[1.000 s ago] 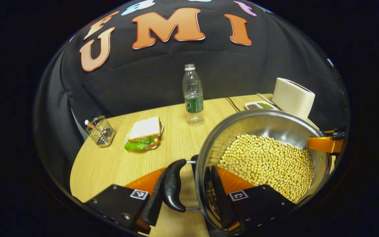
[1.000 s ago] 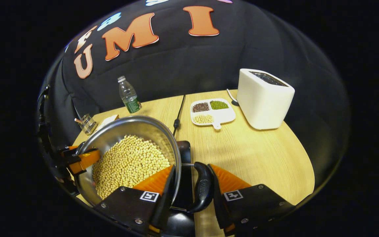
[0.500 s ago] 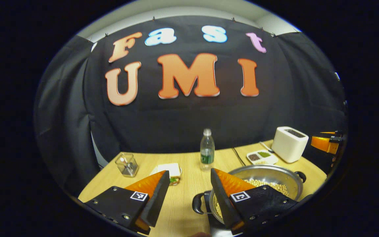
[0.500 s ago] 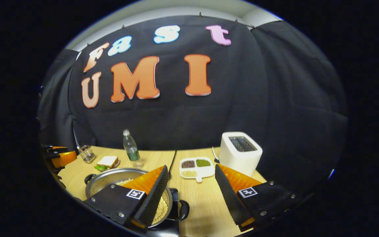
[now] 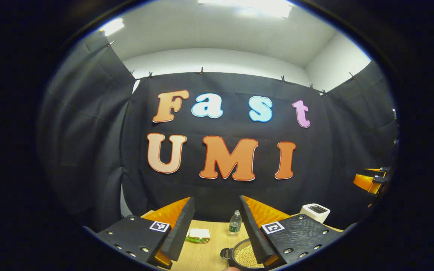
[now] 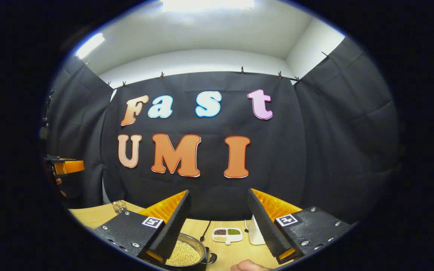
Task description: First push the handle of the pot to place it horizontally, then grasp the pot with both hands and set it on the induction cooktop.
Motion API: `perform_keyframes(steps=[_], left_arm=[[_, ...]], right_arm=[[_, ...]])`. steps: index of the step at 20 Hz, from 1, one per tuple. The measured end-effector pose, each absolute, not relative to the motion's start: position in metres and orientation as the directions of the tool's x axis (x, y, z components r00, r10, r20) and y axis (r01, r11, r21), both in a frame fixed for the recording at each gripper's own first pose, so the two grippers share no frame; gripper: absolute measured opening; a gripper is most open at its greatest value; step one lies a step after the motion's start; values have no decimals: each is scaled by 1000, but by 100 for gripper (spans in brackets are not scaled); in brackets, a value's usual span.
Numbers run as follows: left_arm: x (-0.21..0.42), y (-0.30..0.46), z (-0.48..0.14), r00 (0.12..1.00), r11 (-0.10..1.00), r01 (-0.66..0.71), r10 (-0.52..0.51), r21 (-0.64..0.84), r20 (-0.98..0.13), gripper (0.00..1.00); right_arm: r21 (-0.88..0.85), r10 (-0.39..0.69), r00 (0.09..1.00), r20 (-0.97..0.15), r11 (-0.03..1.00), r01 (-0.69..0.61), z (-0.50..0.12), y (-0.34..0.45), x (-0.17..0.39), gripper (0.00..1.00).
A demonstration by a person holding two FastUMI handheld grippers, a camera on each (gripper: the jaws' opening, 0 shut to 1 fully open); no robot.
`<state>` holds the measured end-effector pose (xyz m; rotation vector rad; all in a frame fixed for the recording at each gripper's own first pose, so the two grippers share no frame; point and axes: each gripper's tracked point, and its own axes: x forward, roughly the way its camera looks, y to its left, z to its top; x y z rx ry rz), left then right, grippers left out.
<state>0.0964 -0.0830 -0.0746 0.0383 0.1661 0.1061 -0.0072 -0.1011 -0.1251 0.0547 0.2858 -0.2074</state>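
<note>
Bench (image 6: 236,256) wooden, low in both my views, far below me. My left hand-held gripper (image 5: 217,229) raised high, fingers spread apart, grasping nothing. My right hand-held gripper (image 6: 219,226) equally high, fingers spread, nothing between them. Pot (image 6: 187,254) of pale beans sits on dark cooktop (image 6: 201,266) on bench, side handle (image 6: 212,257) level. White toaster (image 5: 315,212) at bench rear. Divided tray (image 6: 227,235) of grains beside toaster. Water bottle (image 5: 234,223) upright near sandwich (image 5: 198,235).

Both hand-held grippers, left (image 5: 215,229) and right (image 6: 219,226), gape empty.
</note>
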Motion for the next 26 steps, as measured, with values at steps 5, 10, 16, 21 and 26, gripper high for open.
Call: perform_keyframes(steps=[5,10,16,21,26], left_arm=[[77,-53,-34,979,987,-155,147,-47,-145,72],[65,-23,-17,971,976,-213,206,-47,-121,70],[58,-23,-9,976,980,-199,197,-15,-96,70],[54,-26,5,980,981,-190,192,42,-43,73],[52,-39,6,985,982,-170,171,84,-13,71]], right_arm=[[61,-135,967,-215,987,152,-74,-88,-9,89],[28,-107,979,-174,993,113,-53,-75,-12,98],[31,-75,989,-124,996,79,-39,-54,-6,93],[38,-62,993,-103,997,67,-37,-47,0,89],[15,-53,995,-83,998,55,-36,-43,0,94]])
